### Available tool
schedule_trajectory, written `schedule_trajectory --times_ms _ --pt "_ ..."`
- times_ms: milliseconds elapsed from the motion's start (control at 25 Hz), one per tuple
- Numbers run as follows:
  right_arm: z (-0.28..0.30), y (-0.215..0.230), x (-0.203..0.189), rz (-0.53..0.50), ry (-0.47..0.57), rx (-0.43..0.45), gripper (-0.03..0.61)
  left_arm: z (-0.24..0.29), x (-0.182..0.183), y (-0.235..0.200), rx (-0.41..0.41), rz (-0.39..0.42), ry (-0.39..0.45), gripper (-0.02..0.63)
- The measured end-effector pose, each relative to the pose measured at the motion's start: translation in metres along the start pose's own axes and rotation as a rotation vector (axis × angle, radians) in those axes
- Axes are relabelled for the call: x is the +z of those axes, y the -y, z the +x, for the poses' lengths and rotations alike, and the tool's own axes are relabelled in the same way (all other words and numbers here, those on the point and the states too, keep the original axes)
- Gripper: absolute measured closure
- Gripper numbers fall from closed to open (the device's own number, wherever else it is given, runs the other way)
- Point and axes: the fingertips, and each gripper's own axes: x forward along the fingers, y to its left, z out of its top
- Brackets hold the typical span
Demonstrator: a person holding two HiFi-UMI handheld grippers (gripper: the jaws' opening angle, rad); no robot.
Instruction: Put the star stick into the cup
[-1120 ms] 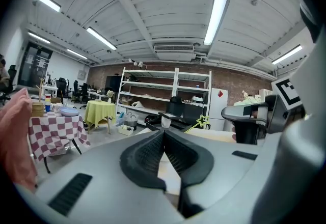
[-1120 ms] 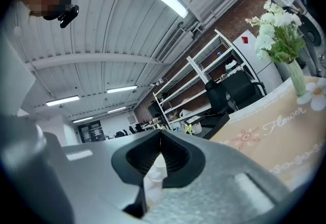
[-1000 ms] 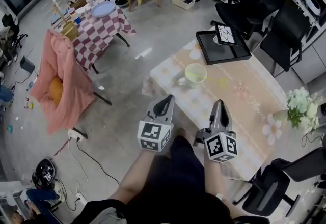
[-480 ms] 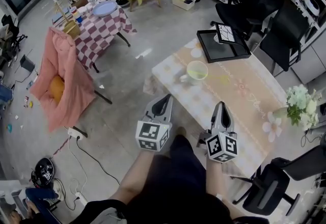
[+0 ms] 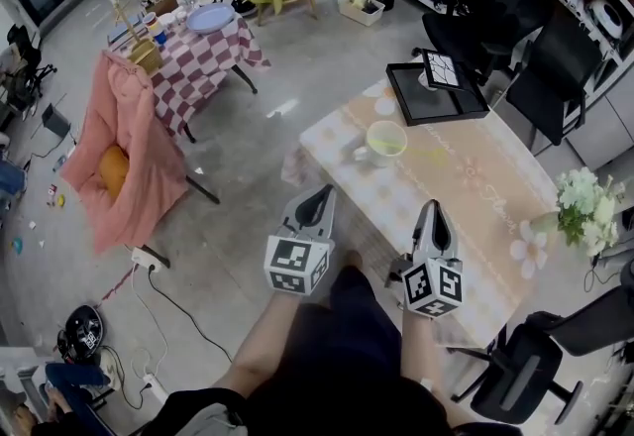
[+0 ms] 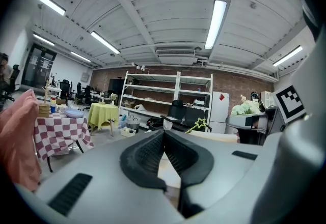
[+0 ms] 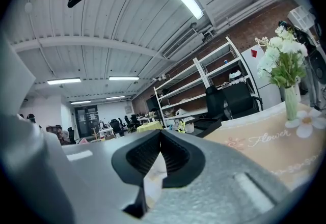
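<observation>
A pale green cup (image 5: 384, 141) stands near the far left end of the low table with the floral cloth (image 5: 495, 216). To the right of the cup, the yellow-green star stick (image 5: 427, 159) lies faintly visible on the cloth. In the left gripper view the star (image 6: 202, 124) shows to the right of the cup (image 6: 167, 124). The right gripper view has the stick (image 7: 179, 126) beside the cup (image 7: 189, 127). My left gripper (image 5: 315, 204) hangs shut and empty off the table's near edge. My right gripper (image 5: 432, 218) is shut and empty over that edge.
A black tray (image 5: 432, 95) with a marker card (image 5: 441, 70) sits at the table's far end. White flowers in a vase (image 5: 584, 211) stand at the right. Black chairs (image 5: 490, 13) (image 5: 520, 375) flank the table. A pink-draped chair (image 5: 124, 152) and a checkered table (image 5: 198, 57) stand at the left.
The head view has drifted slightly. Both grippers stay shut in about the same place.
</observation>
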Motion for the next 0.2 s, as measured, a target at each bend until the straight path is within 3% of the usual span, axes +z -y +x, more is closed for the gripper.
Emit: schedule_trajectory --times_ms 200 --pt "-0.0032 -0.0032 0.0021 -0.006 0.003 0.004 0.575 -0.0027 0.0036 0.0022 -0.006 0.000 0.006 0.603"
